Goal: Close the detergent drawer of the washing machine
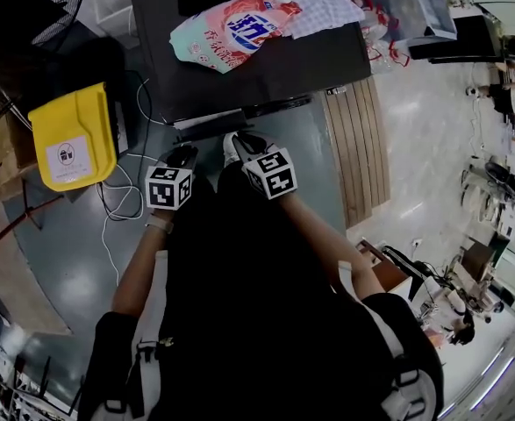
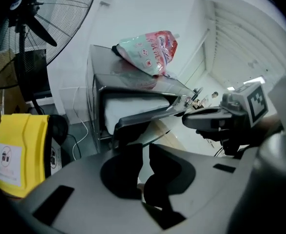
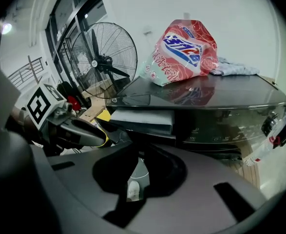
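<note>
At the washer (image 1: 327,60) front, both grippers hang by the open drawer (image 1: 239,119).

Left of the washer a yellow bin (image 1: 71,137) stands on the floor, with a fan (image 3: 101,62) near it. The left gripper (image 1: 185,154) is just before the washer's front, its jaws almost together with only a slit between them and nothing held. The drawer sticks out of the washer's upper front, left of the panel (image 3: 216,130), its pale inside showing. The right gripper (image 1: 244,143) is just beside the left one, close to the drawer's front edge, jaws likewise nearly together and empty; whether it touches the drawer I cannot tell. On the washer's top lie a pink pouch (image 1: 231,29) and, to its right, a checked cloth (image 1: 314,3). Right of the washer, wooden slats (image 1: 358,147) lie on the floor.
</note>
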Demonstrator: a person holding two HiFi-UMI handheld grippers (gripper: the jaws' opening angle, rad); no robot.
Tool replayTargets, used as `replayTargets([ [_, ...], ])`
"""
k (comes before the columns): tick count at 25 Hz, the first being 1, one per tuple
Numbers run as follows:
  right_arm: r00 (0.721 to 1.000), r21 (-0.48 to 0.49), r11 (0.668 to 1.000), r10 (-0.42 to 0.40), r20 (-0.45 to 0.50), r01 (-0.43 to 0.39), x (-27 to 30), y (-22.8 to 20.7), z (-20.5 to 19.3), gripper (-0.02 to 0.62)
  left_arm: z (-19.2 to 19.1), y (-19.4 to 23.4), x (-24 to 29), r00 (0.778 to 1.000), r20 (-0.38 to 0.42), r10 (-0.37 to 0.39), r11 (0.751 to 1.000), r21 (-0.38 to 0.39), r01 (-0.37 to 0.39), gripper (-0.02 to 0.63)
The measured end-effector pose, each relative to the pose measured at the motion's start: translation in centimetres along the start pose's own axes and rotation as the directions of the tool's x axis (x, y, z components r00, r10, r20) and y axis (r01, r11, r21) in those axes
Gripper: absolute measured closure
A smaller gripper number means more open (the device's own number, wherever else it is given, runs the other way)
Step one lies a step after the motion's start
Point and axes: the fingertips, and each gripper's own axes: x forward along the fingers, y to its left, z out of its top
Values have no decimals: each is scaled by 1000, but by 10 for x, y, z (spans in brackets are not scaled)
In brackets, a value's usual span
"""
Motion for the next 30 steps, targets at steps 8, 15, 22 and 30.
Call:
replayTargets([
  [8, 1000, 39, 999, 10, -13, -10, 4, -2, 0, 577, 13, -14, 7, 998, 8, -59, 998, 29, 59, 594],
  [15, 999, 29, 999, 29, -19, -28, 10, 3, 2, 580, 10, -5, 10, 998, 7, -64, 998, -17, 64, 595],
  [22, 1000, 36, 999, -12, 15, 12, 13, -16, 27, 580, 38, 7, 11, 998, 55, -18, 1000, 5, 17, 595],
  [30, 1000, 21, 1000, 17, -11, -16, 21, -15, 31, 580, 44, 7, 16, 999, 46, -28, 999, 26, 27, 595],
])
